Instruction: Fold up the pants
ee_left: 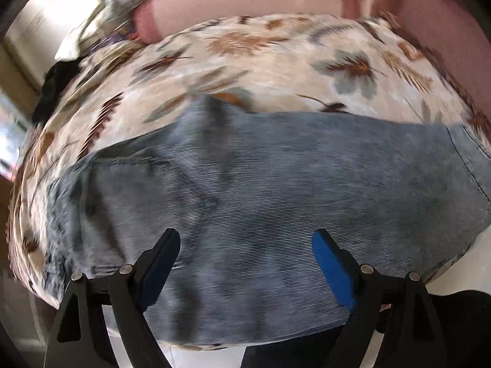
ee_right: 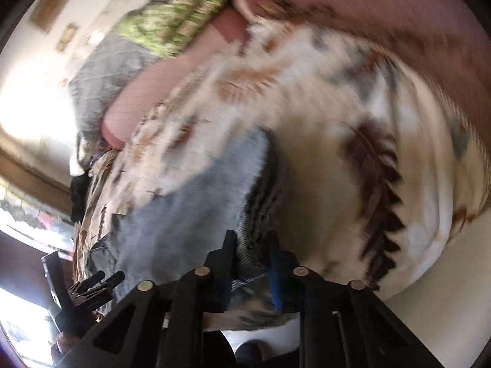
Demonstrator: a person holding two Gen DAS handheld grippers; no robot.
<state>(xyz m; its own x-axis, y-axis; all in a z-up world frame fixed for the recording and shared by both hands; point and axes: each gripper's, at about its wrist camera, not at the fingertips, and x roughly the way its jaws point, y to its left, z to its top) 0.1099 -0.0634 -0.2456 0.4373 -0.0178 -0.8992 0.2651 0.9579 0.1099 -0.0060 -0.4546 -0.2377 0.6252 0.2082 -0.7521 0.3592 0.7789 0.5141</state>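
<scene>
Light blue denim pants (ee_left: 260, 199) lie spread across a bed with a cream floral cover (ee_left: 276, 61). My left gripper (ee_left: 245, 245) is open just above the denim near the bed's front edge, holding nothing. In the right wrist view my right gripper (ee_right: 250, 242) is shut on a bunched edge of the pants (ee_right: 196, 202), with folded layers pinched between its fingers. The left gripper (ee_right: 92, 288) shows at the lower left of that view. Both views are motion-blurred.
A pink pillow (ee_left: 245, 3), a grey quilt (ee_right: 104, 82) and a green patterned cloth (ee_right: 181, 12) lie at the head of the bed. A dark garment (ee_left: 55, 89) sits at the far left edge. White floor (ee_right: 429, 276) shows below the bed.
</scene>
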